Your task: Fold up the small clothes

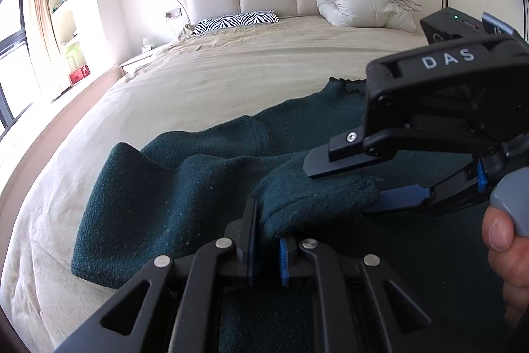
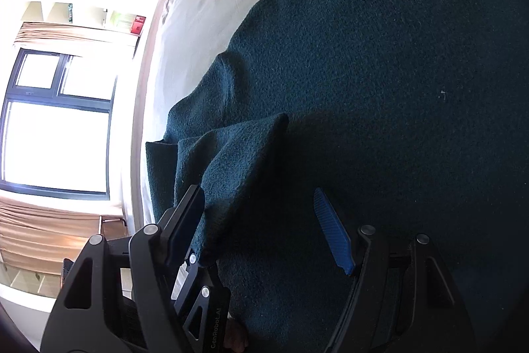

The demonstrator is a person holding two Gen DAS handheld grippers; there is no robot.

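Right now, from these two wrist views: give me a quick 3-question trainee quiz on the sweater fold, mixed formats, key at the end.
1. True or false: the left gripper is shut on the sweater sleeve.
2. The right gripper is: A) shut on the collar, B) open around the sleeve end, C) resting on the pillow.
3. Fill in: the green sweater lies on the ___.

Key: 1 true; 2 B; 3 bed.
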